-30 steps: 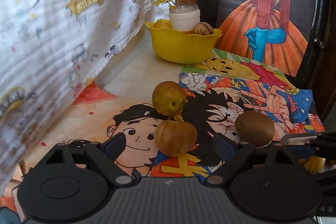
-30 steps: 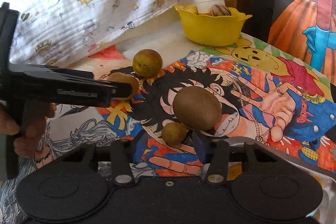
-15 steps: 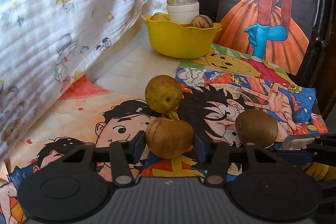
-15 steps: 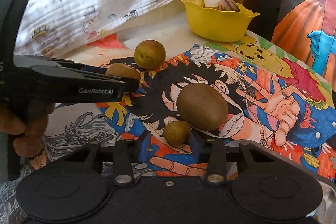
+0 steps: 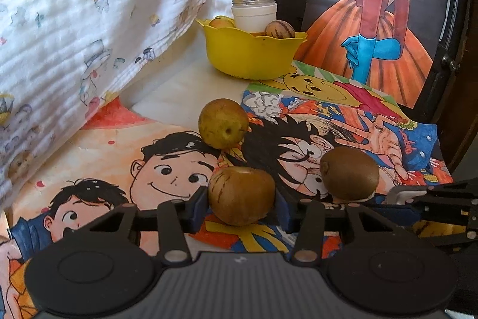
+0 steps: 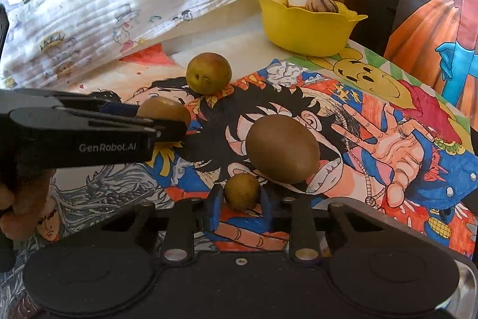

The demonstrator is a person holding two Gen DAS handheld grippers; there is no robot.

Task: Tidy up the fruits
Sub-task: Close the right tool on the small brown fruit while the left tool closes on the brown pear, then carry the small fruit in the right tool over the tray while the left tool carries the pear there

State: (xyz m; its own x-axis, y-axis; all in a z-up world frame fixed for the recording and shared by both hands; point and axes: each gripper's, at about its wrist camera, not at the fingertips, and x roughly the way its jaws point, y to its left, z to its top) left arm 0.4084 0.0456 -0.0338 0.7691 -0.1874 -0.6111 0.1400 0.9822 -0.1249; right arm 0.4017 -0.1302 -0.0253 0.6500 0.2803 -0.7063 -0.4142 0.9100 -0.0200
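Right wrist: four loose fruits; each hand-held gripper (image 6: 241, 201) clamps one fruit (image 6: 241, 190).

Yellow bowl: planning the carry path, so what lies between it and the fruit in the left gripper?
In the left wrist view, one yellow-green fruit sits between the held fruit and the yellow bowl; beyond it, bare white tabletop.

left gripper (image 5: 241, 201): you've closed it from wide open onto the brown fruit (image 5: 241, 195), jaws closing.
right gripper (image 6: 241, 204): you've clamped the small fruit (image 6: 241, 191).
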